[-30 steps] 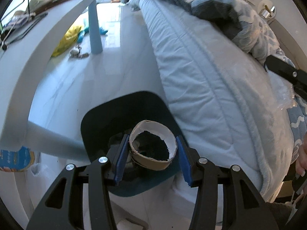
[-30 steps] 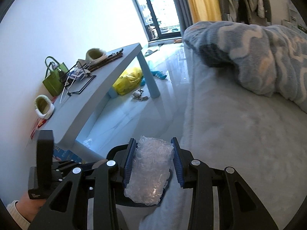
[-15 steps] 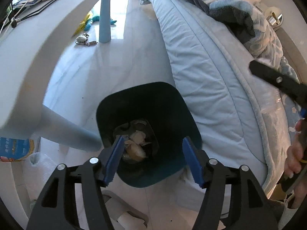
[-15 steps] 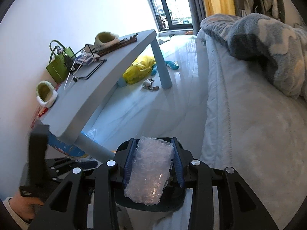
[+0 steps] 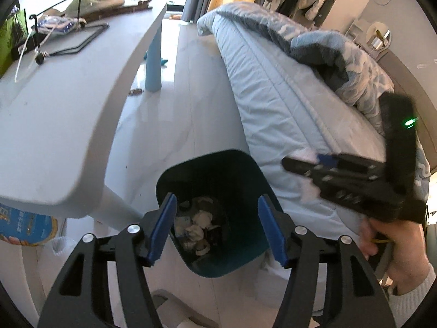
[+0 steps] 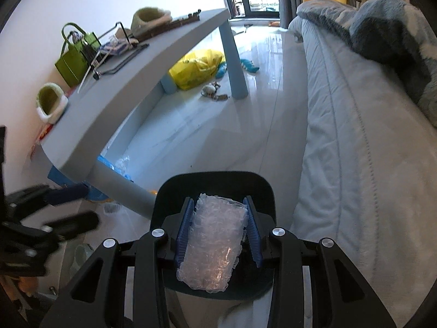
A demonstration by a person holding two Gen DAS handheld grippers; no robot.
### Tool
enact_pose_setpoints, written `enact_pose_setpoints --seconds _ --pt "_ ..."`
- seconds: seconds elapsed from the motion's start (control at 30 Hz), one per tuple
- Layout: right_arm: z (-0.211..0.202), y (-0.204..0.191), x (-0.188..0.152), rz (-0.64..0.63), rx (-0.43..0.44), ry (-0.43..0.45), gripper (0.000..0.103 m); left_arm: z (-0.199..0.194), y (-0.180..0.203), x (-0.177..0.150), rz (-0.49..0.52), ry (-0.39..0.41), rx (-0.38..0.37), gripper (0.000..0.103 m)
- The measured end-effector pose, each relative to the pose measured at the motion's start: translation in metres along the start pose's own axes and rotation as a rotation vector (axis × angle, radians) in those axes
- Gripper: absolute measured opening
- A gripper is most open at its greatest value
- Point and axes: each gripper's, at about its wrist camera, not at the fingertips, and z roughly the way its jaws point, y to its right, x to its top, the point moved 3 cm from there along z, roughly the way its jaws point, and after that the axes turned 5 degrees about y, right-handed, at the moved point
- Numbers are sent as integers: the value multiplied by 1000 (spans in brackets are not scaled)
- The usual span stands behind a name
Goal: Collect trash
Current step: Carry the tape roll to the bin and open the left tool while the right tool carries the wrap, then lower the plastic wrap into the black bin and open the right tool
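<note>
A dark teal trash bin (image 5: 240, 169) stands on the floor between the bed and the table; crumpled trash (image 5: 198, 228) lies at its bottom. My left gripper (image 5: 217, 229) is open and empty above the bin's near rim. My right gripper (image 6: 217, 231) is shut on a wad of clear bubble wrap (image 6: 213, 242) and holds it right over the bin (image 6: 207, 183). The right gripper (image 5: 352, 176) also shows at the right of the left wrist view, over the bed's edge.
A grey table (image 5: 68, 125) with a green bag (image 6: 75, 60), slippers and a wire stand lies to the left. The bed (image 6: 355, 150) with a blue blanket lies to the right. A yellow bag (image 6: 196, 68) and small items lie on the floor under the table.
My left gripper opened and let a cardboard cup fall into the bin, then rose and drew back. My right gripper carried the bubble wrap forward to above the bin.
</note>
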Motion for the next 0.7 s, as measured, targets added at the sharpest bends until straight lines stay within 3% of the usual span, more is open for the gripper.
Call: enact_pose_setpoints --seconds 0.3,0.43,0.7 --pt "22 -7 -11 -35 -19 -54 39 -26 8 14 24 100 -12 57" --pt "28 -6 -18 -54 -25 -83 50 -37 12 20 33 143 -17 56" --pt "24 -1 -26 -77 -59 -97 53 -55 27 28 57 200 -28 56"
